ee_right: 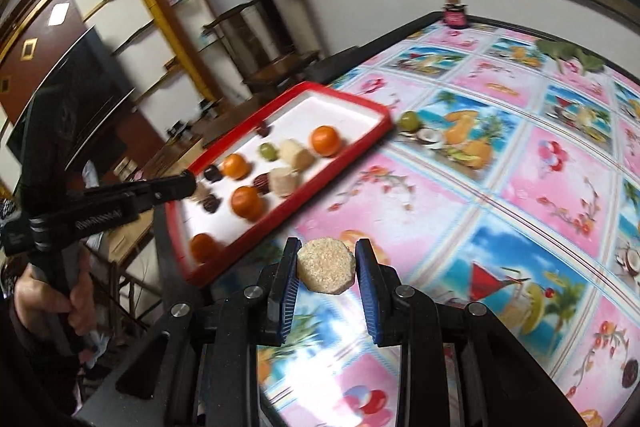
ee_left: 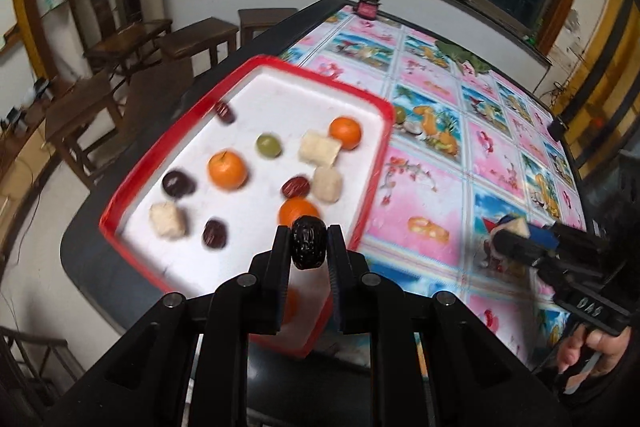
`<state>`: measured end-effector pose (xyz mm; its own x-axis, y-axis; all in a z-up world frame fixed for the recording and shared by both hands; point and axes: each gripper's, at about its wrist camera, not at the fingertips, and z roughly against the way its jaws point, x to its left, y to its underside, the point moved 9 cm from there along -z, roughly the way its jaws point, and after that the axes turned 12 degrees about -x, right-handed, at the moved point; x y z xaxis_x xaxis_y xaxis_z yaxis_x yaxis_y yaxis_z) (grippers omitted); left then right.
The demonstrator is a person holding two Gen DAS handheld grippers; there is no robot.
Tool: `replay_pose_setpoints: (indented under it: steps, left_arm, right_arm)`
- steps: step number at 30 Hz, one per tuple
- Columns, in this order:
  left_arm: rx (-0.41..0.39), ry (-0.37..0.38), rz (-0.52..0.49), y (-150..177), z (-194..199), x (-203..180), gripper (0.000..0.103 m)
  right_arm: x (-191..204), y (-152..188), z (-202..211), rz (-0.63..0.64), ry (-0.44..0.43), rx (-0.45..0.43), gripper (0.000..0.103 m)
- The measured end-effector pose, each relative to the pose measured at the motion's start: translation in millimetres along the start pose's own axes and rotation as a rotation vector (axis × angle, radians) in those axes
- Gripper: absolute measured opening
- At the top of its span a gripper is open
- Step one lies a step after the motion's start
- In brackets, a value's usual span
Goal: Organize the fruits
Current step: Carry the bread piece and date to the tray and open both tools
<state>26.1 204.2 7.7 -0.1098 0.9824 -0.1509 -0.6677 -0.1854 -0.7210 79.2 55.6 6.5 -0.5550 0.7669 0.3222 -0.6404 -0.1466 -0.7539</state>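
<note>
A red-rimmed white tray [ee_left: 120, 215] [ee_right: 360, 143] lies at the table's left edge, holding several oranges [ee_left: 226, 169], dark dates [ee_left: 178, 183], pale beige pieces [ee_left: 320, 147] and a green fruit [ee_left: 268, 145]. My left gripper [ee_left: 308, 245] is shut on a dark date [ee_left: 307, 243] above the tray's near corner. My right gripper [ee_right: 326, 267] is shut on a beige sugarcane-like piece [ee_right: 326, 270] above the tablecloth, right of the tray. It also shows in the left wrist view [ee_left: 516, 239]. A green fruit [ee_right: 409, 120] lies on the cloth beside the tray's far corner.
The table [ee_left: 500, 163] has a pink and blue fruit-print cloth. A small dark jar [ee_left: 368, 5] stands at the far edge. Wooden chairs and stools [ee_left: 132, 39] stand left of the table. A black object [ee_left: 557, 128] sits at the right edge.
</note>
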Motion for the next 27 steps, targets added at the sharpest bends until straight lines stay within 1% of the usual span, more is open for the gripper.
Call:
replay_pose_setpoints:
  steps: [3, 6, 10, 12, 15, 19, 21, 24, 27]
  left_arm:
    - [0.018, 0.005, 0.007, 8.9, -3.3, 13.4, 0.015]
    - [0.030, 0.011, -0.015, 10.7, -10.7, 24.0, 0.015]
    - [0.051, 0.049, -0.064, 10.9, -19.5, 31.6, 0.015]
    - [0.074, 0.079, -0.092, 13.3, -23.9, 32.6, 0.015]
    - [0.106, 0.116, -0.122, 18.4, -29.6, 35.6, 0.015]
    - [0.123, 0.162, -0.120, 20.5, -37.8, 36.5, 0.015]
    - [0.124, 0.181, -0.111, 21.1, -41.5, 37.0, 0.015]
    - [0.130, 0.188, -0.093, 23.0, -48.4, 40.9, 0.015]
    - [0.127, 0.169, -0.097, 22.6, -52.1, 46.9, 0.015]
  right_arm:
    - [17.5, -0.1, 0.2, 0.024, -0.017, -0.006, 0.028]
    - [31.1, 4.1, -3.1, 0.044, -0.022, -0.022, 0.028]
    - [46.1, 5.9, -21.2, 0.033, -0.038, -0.025, 0.028]
    - [59.1, 6.4, -35.7, 0.004, -0.078, -0.015, 0.028]
    - [71.9, 6.7, -52.7, -0.036, -0.099, -0.002, 0.028]
    - [85.1, 7.7, -75.8, -0.047, -0.107, 0.029, 0.028]
    - [92.5, 8.4, -88.4, -0.041, -0.110, 0.058, 0.028]
    - [99.8, 10.4, -102.6, -0.011, -0.095, 0.090, 0.028]
    - [104.5, 13.9, -112.9, 0.006, -0.089, 0.117, 0.028]
